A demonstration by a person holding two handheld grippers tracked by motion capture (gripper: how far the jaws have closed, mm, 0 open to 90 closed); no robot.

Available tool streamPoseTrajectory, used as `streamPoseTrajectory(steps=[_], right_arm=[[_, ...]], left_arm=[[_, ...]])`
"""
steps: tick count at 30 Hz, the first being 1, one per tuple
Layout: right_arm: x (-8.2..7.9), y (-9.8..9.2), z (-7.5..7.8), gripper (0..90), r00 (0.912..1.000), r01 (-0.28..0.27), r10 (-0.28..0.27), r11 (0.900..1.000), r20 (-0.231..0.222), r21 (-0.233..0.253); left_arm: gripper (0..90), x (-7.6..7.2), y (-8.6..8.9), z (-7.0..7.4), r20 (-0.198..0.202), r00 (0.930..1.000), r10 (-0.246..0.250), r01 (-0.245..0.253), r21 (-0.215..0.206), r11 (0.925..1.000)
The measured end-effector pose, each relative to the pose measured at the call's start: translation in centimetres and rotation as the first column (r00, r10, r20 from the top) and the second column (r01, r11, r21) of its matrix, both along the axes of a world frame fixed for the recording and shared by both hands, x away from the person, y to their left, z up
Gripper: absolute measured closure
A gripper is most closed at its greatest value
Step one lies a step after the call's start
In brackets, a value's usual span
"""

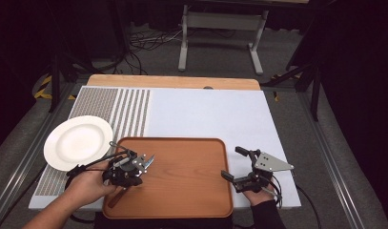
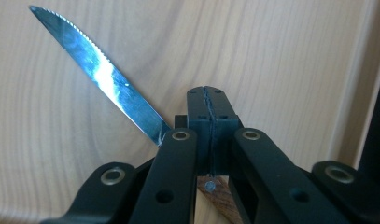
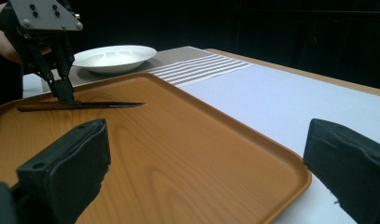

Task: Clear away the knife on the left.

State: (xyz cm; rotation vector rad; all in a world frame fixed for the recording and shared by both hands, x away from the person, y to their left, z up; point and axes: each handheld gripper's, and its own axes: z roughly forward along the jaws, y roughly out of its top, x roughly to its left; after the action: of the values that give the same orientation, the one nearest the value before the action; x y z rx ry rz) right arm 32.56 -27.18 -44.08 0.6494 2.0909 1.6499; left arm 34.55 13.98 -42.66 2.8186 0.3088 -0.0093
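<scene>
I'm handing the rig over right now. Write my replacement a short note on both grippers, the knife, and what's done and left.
Left gripper: shut on the knife near where blade meets wooden handle; knife lies low on the wooden tray, at its left part.
Right gripper: open, empty, at the tray's right edge.
White plate: empty, on the striped mat left of the tray.
Done: knife gripped.
Left: probably lift it and place it; destination unclear.

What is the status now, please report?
Left gripper shut on knife, at its handle. Knife lies on tray. Right gripper open at tray's right edge. Plate apart, left.
</scene>
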Motion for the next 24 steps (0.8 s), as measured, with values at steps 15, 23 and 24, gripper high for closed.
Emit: streamPoseTrajectory(steps=[15,23,24], right_arm=[[-0.01,-0.01,0.0,1.3,1.0,-0.002,0.002,1.0,0.002,-0.003],[0.01,0.0,-0.01,1.3,1.0,-0.003,0.003,1.0,0.002,-0.005],[0.01,0.01,-0.01,1.3,1.0,-0.003,0.003,1.0,0.001,-0.006]], left_arm=[[90.0,0.22,-0.23,-0.68,-0.035,0.9994,0.001,0.001,0.055,0.9985],[90.0,0.45,-0.22,-0.86,-0.032,0.9993,0.016,-0.014,0.065,0.9978],[90.0,0.48,-0.2,-0.86,-0.033,0.9993,0.019,-0.017,0.064,0.9978]])
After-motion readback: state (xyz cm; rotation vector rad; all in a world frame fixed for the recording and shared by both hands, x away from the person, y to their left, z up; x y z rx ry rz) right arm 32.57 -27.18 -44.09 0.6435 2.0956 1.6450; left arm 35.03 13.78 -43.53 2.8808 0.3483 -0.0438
